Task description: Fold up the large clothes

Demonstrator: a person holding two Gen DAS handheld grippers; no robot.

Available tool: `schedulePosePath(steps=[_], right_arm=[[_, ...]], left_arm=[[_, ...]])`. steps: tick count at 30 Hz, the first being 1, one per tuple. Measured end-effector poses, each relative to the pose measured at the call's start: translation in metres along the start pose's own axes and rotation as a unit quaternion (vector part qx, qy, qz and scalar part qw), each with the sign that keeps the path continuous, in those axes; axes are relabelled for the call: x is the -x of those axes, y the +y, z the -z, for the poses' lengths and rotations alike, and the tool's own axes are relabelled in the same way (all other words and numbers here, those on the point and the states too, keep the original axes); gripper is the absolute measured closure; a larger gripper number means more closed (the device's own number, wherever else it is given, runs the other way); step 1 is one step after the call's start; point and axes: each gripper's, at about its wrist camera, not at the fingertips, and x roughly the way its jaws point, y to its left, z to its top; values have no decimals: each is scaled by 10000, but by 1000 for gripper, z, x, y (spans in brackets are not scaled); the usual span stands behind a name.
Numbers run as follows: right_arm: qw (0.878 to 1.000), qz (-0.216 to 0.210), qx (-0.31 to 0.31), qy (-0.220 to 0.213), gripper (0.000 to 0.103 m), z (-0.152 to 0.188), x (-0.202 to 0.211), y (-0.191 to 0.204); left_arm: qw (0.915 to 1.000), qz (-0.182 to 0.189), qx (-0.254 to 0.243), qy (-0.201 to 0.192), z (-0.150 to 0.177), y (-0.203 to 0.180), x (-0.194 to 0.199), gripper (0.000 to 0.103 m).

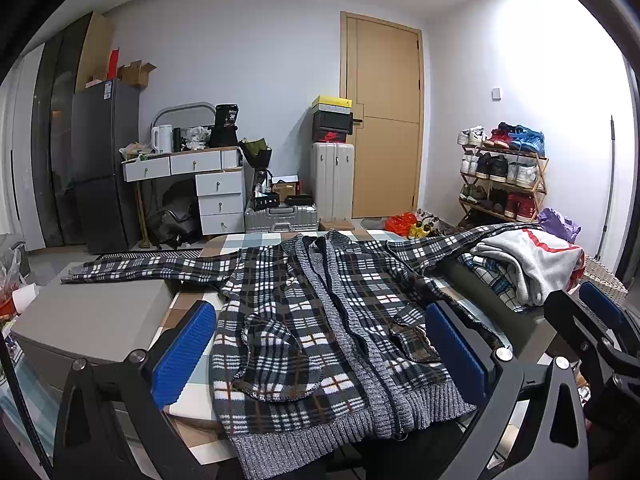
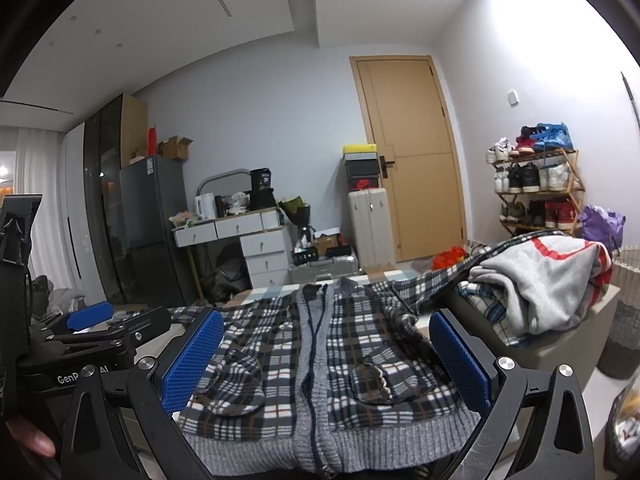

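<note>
A plaid fleece jacket (image 1: 320,320) with grey knit trim lies spread face up on the checked table (image 1: 236,240), hem nearest me. Its left sleeve (image 1: 140,268) reaches out over a grey box; its right sleeve (image 1: 440,248) runs up onto a pile of clothes. My left gripper (image 1: 320,344) hovers open above the hem, blue pads wide apart, nothing between them. My right gripper (image 2: 324,360) is open too, low over the hem (image 2: 320,444). In the left wrist view the right gripper (image 1: 592,320) shows at the right edge; in the right wrist view the left gripper (image 2: 88,320) shows at the left.
A pile of folded clothes (image 1: 528,264) sits on the right side of the table. A grey box (image 1: 92,320) stands at the left. Beyond are a fridge (image 1: 104,160), a desk with drawers (image 1: 200,176), suitcases (image 1: 332,184), a door (image 1: 384,120), a shoe rack (image 1: 504,180) and a wicker basket (image 2: 628,272).
</note>
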Motion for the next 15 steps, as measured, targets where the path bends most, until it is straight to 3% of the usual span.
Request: schedulePosePath(steps=[15], right_arm=[[10000,13,-33,44,0,4,-1,-2]], left_arm=[[10000,21,-6,44,3,-2,-1,1]])
